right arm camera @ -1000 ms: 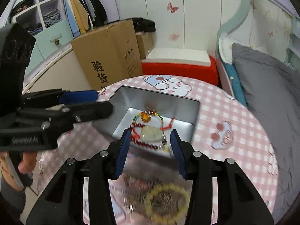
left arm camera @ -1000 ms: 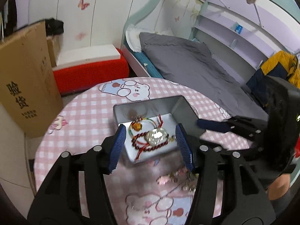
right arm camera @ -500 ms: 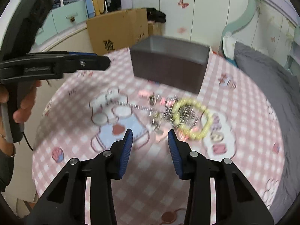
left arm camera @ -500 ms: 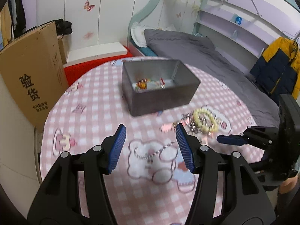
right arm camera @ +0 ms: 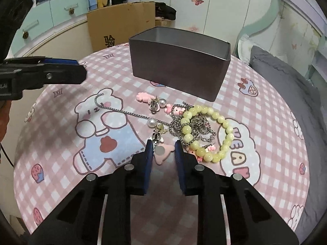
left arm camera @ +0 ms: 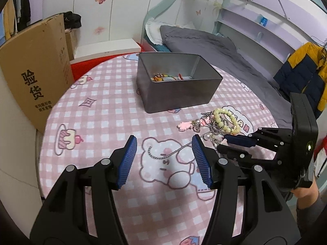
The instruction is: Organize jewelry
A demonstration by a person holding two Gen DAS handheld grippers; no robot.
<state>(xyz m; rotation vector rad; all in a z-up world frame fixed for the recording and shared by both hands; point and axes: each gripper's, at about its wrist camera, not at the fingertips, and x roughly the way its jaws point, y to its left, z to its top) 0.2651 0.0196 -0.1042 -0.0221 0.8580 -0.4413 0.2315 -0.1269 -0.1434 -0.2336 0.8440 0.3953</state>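
Right wrist view: right gripper (right arm camera: 163,148) jaws were closing around a pink charm (right arm camera: 162,153), beside the jewelry pile (right arm camera: 196,126) before the tin (right arm camera: 179,69). Left gripper (left arm camera: 163,155) stood open, empty.

A matt grey metal tin (right arm camera: 179,69) is seen on a desk (right arm camera: 255,106) covered in soft pink checked cloth, beside glossy yellow-green beads (right arm camera: 206,130), a silvery metal chain (right arm camera: 122,112) and brown cardboard (left arm camera: 38,69).

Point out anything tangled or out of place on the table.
The silver chain is knotted through the yellow bead bracelet, with loose charms scattered beside the tin rather than in it.
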